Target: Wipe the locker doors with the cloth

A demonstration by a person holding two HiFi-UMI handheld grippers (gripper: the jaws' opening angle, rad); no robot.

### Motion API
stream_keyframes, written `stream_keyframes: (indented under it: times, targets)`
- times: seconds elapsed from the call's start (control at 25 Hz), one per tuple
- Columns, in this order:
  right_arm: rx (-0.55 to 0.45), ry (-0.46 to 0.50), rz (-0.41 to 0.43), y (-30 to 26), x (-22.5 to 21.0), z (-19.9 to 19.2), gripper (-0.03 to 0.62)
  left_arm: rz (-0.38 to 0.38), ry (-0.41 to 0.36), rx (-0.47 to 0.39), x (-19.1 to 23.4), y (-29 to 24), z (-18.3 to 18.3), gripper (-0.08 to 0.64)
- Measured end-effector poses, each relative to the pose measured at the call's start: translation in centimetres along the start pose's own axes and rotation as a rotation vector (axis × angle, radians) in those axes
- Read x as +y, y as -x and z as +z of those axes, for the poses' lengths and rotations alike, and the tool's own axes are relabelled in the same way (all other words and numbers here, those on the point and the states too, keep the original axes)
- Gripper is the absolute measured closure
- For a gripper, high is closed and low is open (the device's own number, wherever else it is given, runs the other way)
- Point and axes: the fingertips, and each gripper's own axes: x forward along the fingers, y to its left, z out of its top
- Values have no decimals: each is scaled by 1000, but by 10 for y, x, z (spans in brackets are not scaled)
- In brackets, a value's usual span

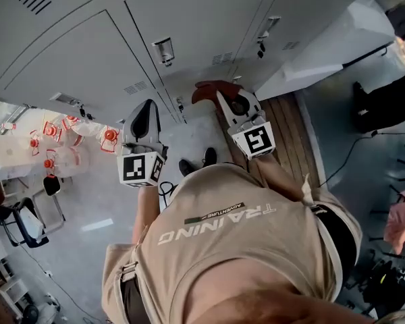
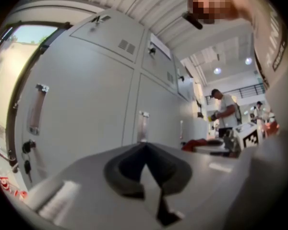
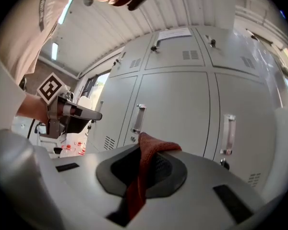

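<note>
Fingers [image 3: 175, 169] of your right gripper [image 3: 144, 142] pinched shut on red cloth [image 3: 134, 186]. Only narrow fold held; rest trails back toward lower centre of right gripper view. Left gripper [image 2: 145, 150] closed tight, empty. Risk: drag across door pulls fold free and cloth drops. Locker doors [image 3: 177, 104] ahead, mid-frame. Handle [image 3: 138, 119] left of centre may snag cloth; bare tips may scrape door.

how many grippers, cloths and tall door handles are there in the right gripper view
grippers: 2, left gripper and right gripper
red cloth: 1, pinched in the right gripper
tall door handles: 2
total: 5
</note>
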Motion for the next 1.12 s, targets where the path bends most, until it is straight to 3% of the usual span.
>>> stream_keyframes:
  times: [0.16, 0.52, 1.12]
  targets:
    - [-25, 7, 32, -1, 7, 21, 565, 32, -65, -28, -10, 11, 11, 555]
    - [-10, -101, 79, -7, 23, 27, 565, 9, -6, -30, -10, 22, 8, 555]
    - [43, -151, 49, 2, 26, 11, 565, -34, 21, 7, -8, 19, -17, 555]
